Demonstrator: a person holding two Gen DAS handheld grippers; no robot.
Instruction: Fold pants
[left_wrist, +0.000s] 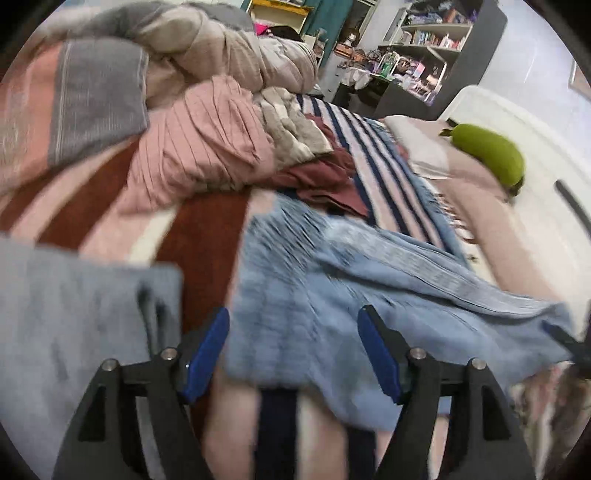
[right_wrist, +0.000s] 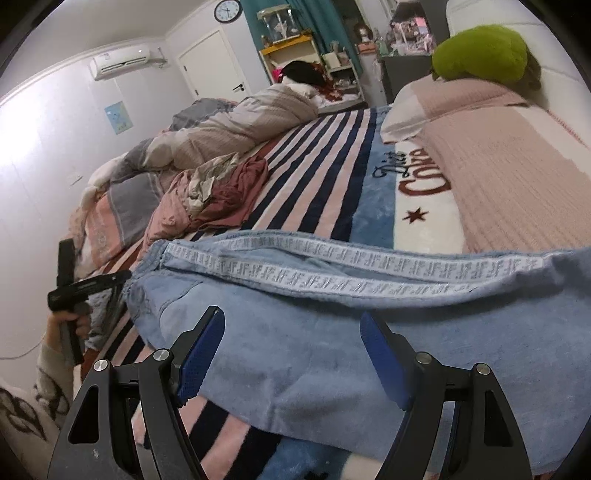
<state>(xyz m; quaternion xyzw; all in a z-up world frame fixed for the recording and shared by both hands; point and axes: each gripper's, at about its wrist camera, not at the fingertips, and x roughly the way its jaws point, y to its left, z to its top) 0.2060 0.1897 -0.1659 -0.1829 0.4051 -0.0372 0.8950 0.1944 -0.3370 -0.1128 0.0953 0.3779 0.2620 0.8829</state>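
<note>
Both grippers, left (left_wrist: 293, 354) and right (right_wrist: 291, 354), stand with jaws apart, holding nothing; light-blue pants (right_wrist: 332, 325) lie flat beside the striped blanket's (right_wrist: 314, 166) star, probably spread for folding.

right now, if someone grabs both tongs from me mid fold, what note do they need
Left tongs: open, nothing between the pads, hovering over the waist end of the light blue pants. This view is blurred.
Right tongs: open, empty, over the blue fabric near the bed's edge.
Pants lie across the striped blanket, white logo side stripe facing up, apparently doubled leg on leg. A gray-blue garment lies left of the left tongs.
Done: pants laid out lengthwise. Left: fold them across into a compact stack. Unfolded clothes pile waits behind.
</note>
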